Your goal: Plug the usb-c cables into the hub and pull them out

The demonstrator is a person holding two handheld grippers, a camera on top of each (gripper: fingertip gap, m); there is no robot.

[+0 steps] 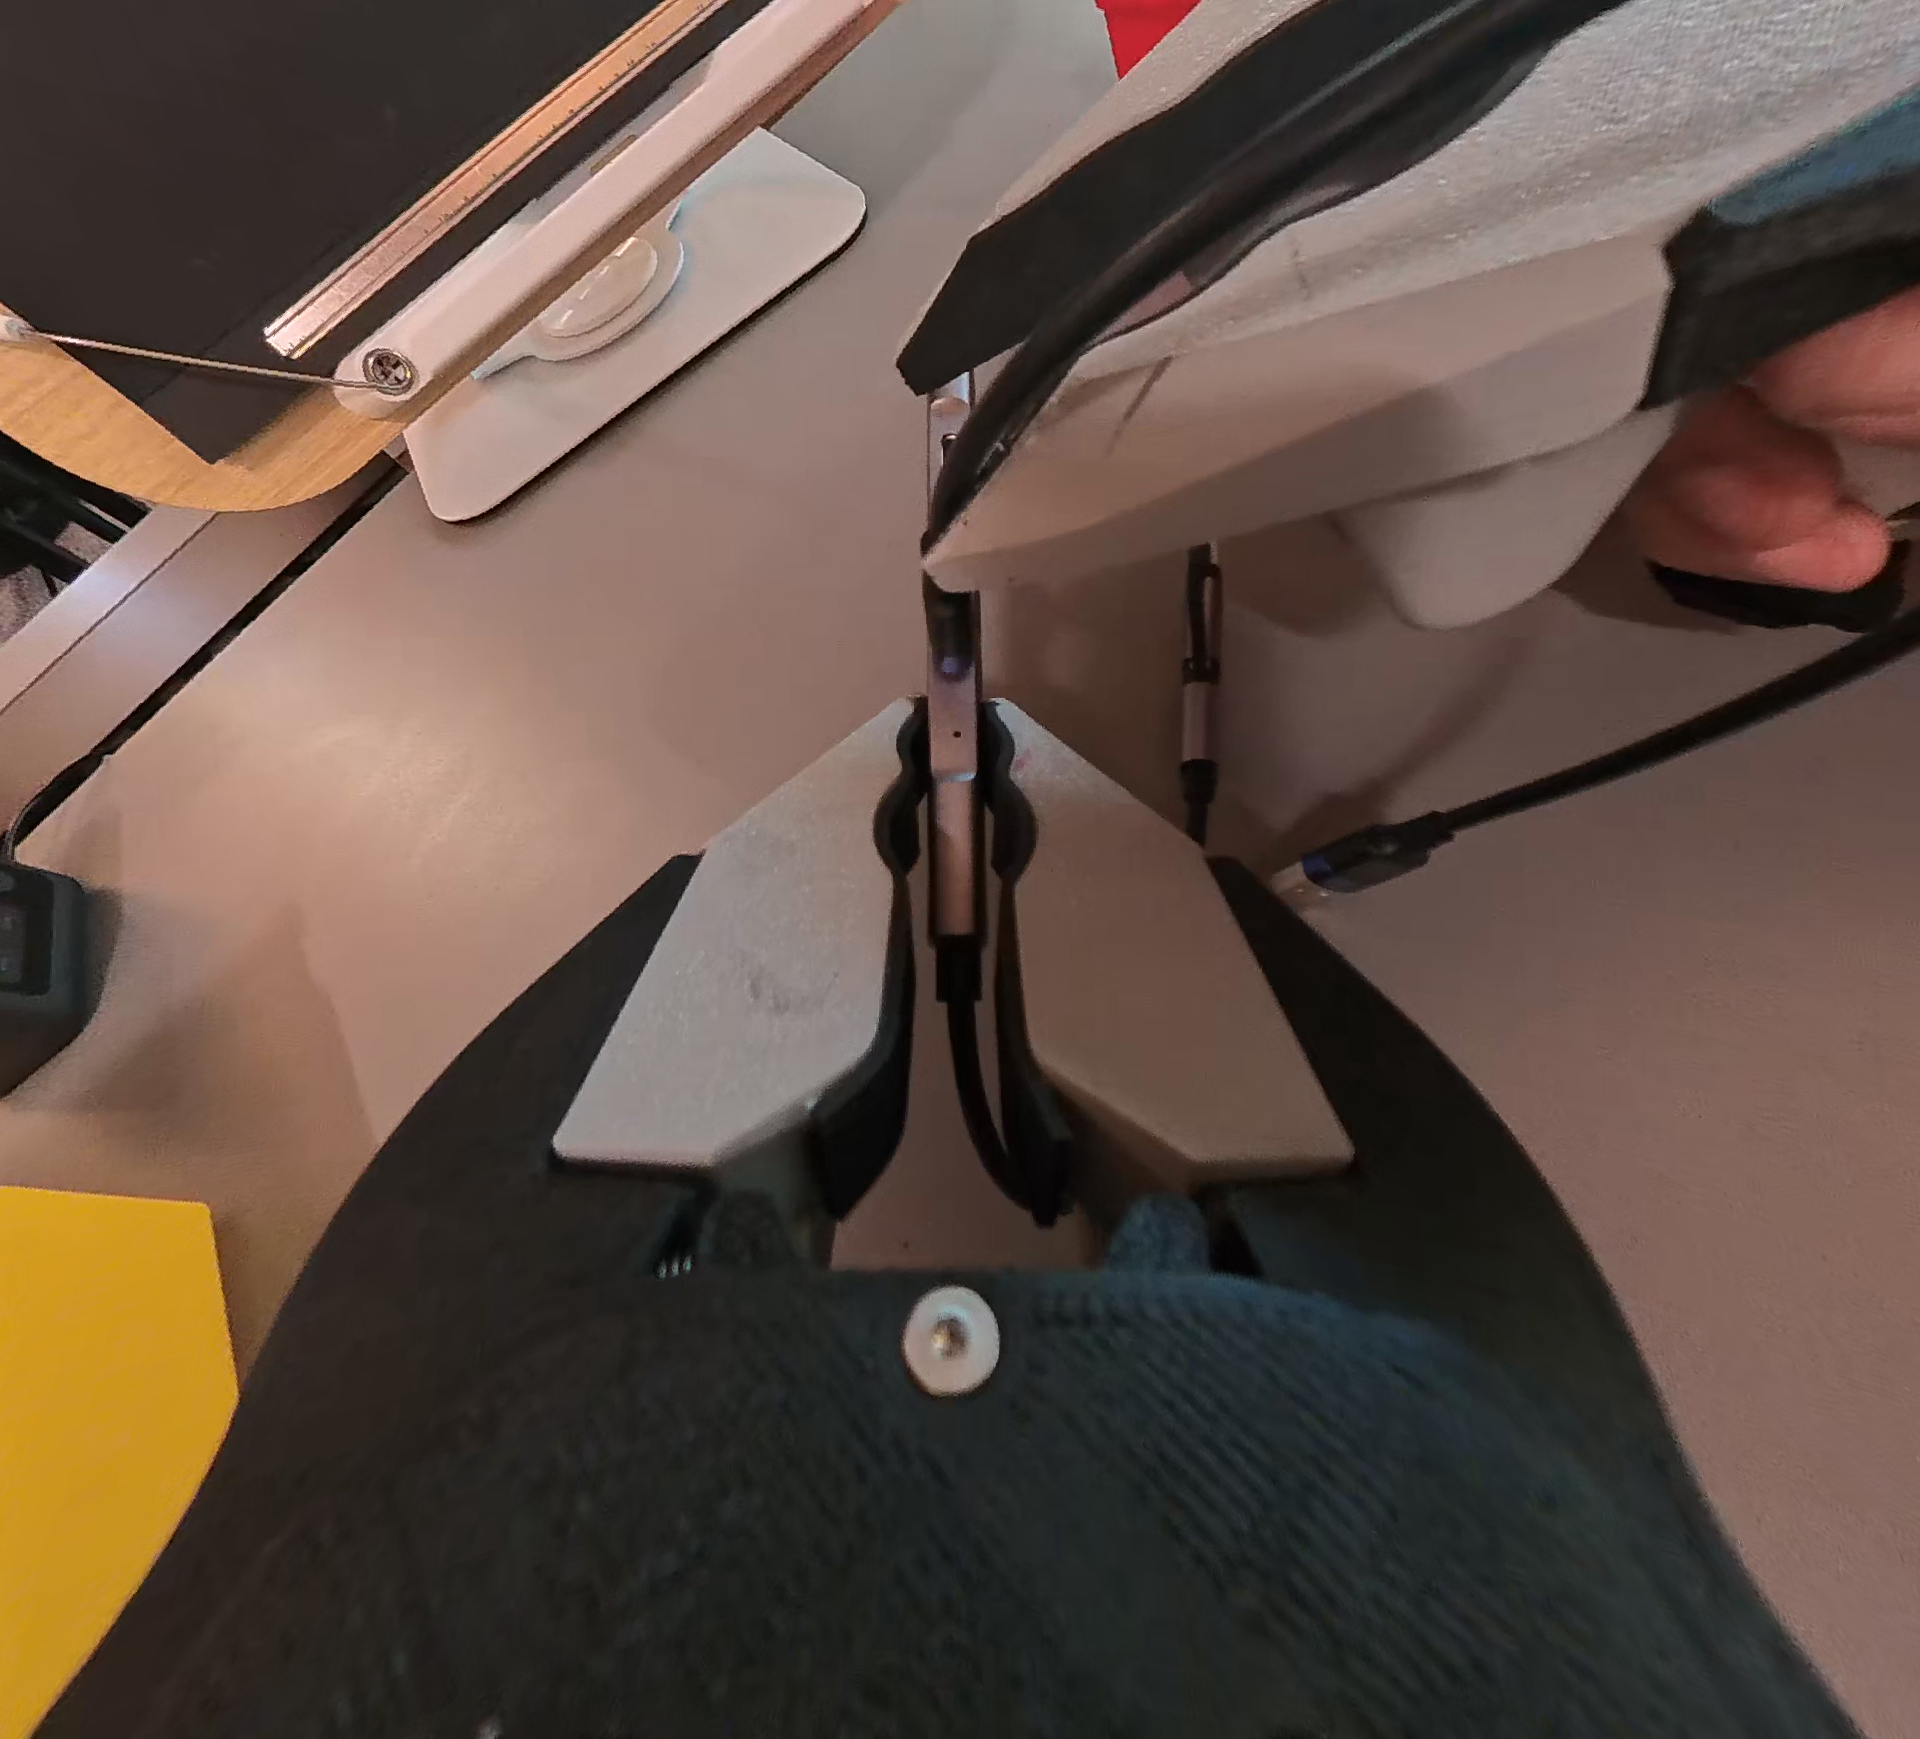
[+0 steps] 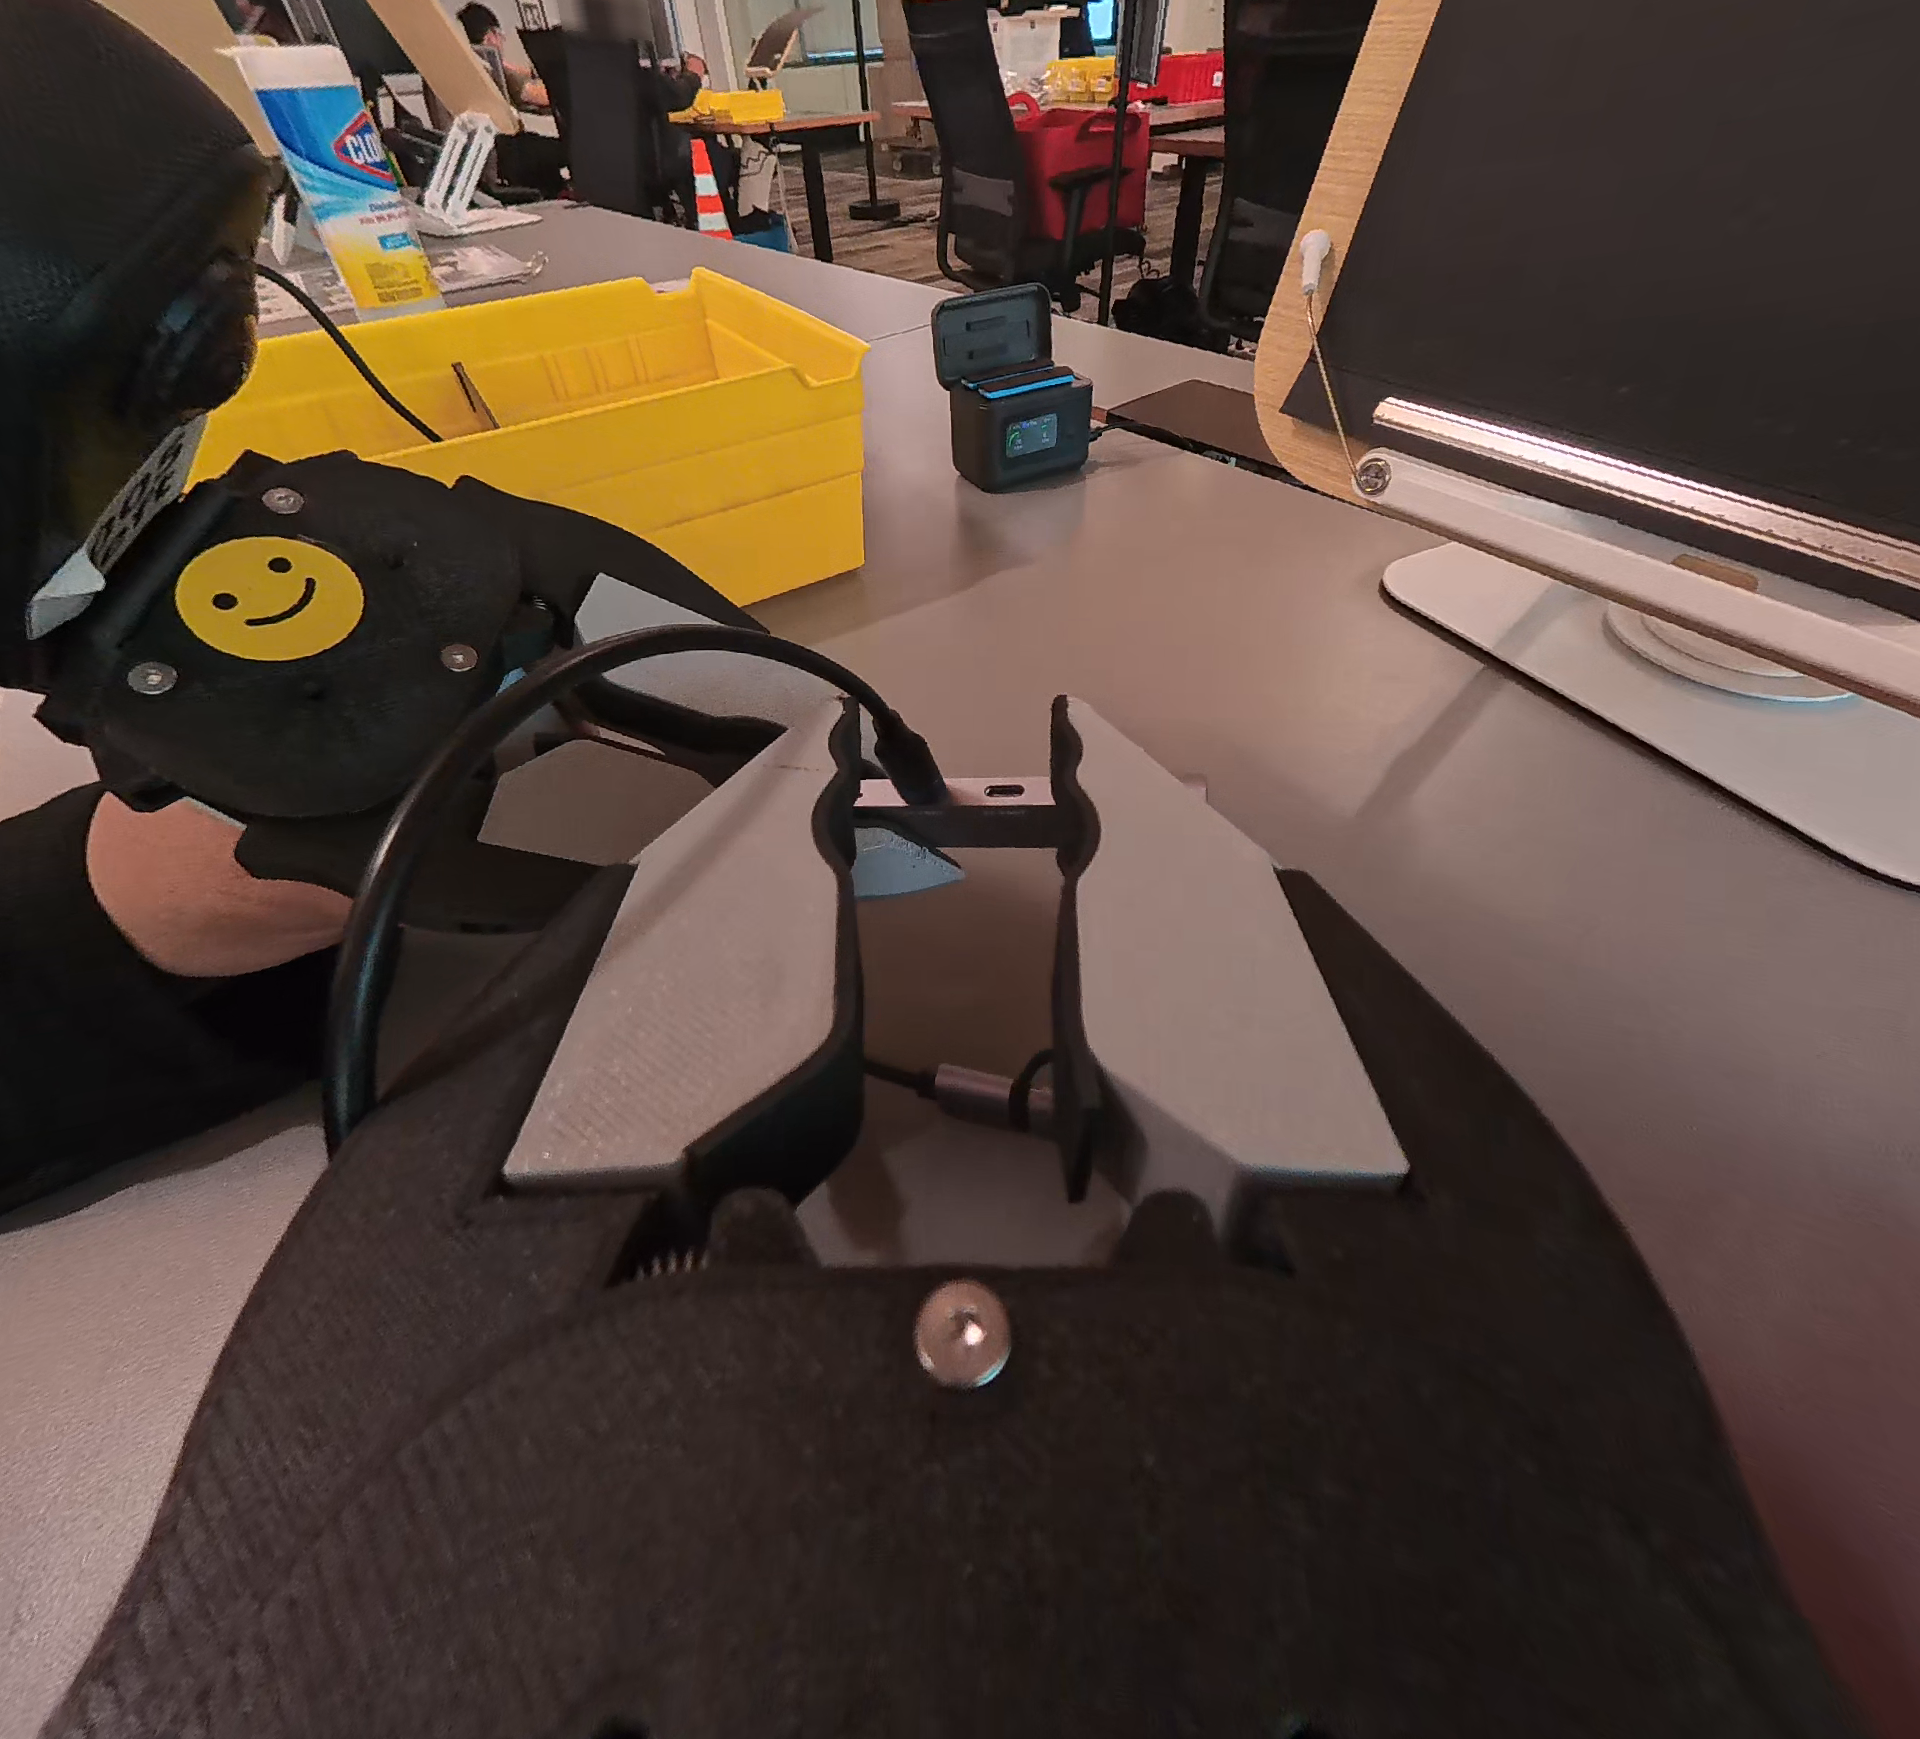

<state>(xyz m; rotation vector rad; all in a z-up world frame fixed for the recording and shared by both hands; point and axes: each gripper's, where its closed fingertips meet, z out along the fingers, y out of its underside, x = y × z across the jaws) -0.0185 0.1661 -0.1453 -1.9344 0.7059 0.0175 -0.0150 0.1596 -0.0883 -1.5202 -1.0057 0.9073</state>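
Grey desk (image 2: 1299, 650); hub (image 1: 954, 816) clamped between left gripper (image 1: 956, 733) fingers.

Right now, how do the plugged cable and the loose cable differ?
The plugged cable's end sits in the hub, which the left tongs hold; the loose cable's end lies free on the table. The plugged cable arches up; the loose cable's plug lies flat. Both are black.
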